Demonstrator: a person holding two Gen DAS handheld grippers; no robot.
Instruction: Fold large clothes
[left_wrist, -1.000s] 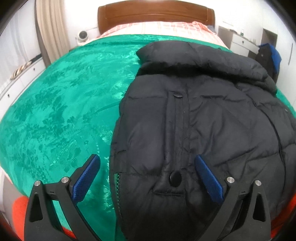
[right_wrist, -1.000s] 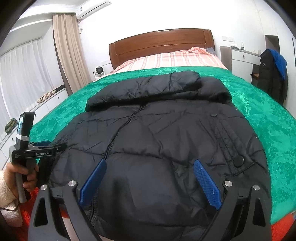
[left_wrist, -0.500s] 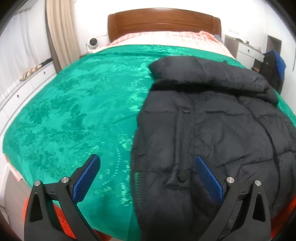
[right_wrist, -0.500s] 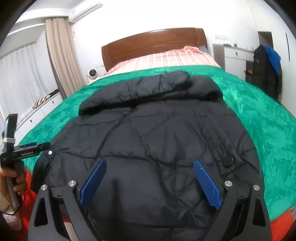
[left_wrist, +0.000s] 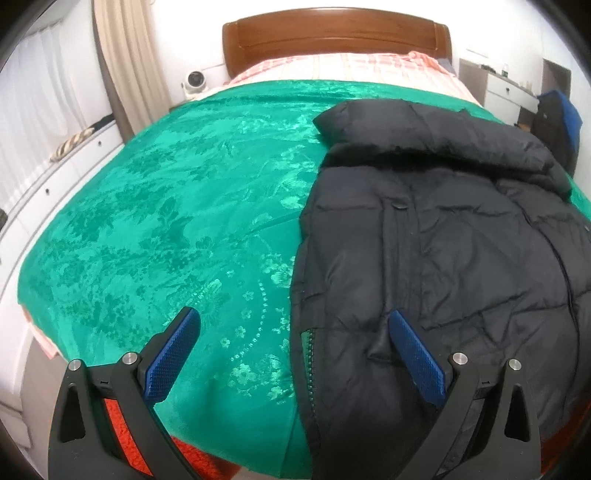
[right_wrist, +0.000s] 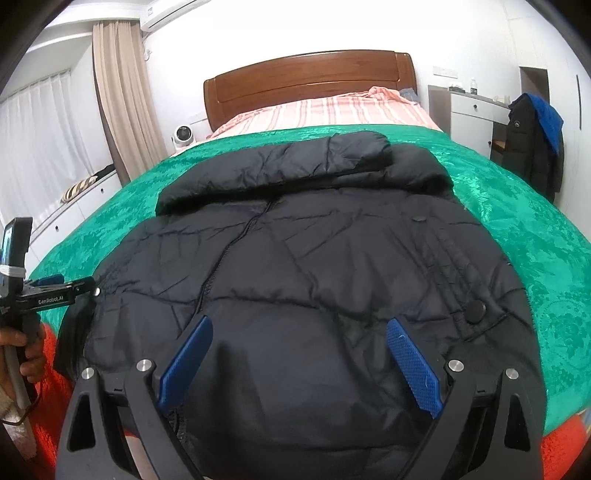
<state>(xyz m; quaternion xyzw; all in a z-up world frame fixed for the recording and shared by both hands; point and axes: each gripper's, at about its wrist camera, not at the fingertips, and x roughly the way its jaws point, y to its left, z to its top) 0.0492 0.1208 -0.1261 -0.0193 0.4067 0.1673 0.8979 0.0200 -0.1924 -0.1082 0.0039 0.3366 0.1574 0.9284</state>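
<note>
A large black puffer jacket (right_wrist: 314, 266) lies spread on the green bedspread (right_wrist: 524, 236), collar toward the headboard, hem hanging over the foot of the bed. In the left wrist view the jacket (left_wrist: 443, 258) fills the right half. My left gripper (left_wrist: 293, 334) is open above the jacket's left hem edge, holding nothing. Over the hem's middle my right gripper (right_wrist: 299, 341) is open too, empty. The left gripper (right_wrist: 55, 284) also shows at the far left of the right wrist view, held by a hand (right_wrist: 26, 350).
The green bedspread (left_wrist: 166, 229) is bare left of the jacket. A wooden headboard (right_wrist: 306, 85) and striped bedding (right_wrist: 325, 114) lie at the far end. A second dark jacket (right_wrist: 532, 144) hangs by a white cabinet (right_wrist: 469, 114) at right. Red fabric (left_wrist: 125, 435) edges the bed's foot.
The left gripper has drawn back and to the left, so the jacket sits further right in its view. The right gripper has barely shifted. Both stay open.
</note>
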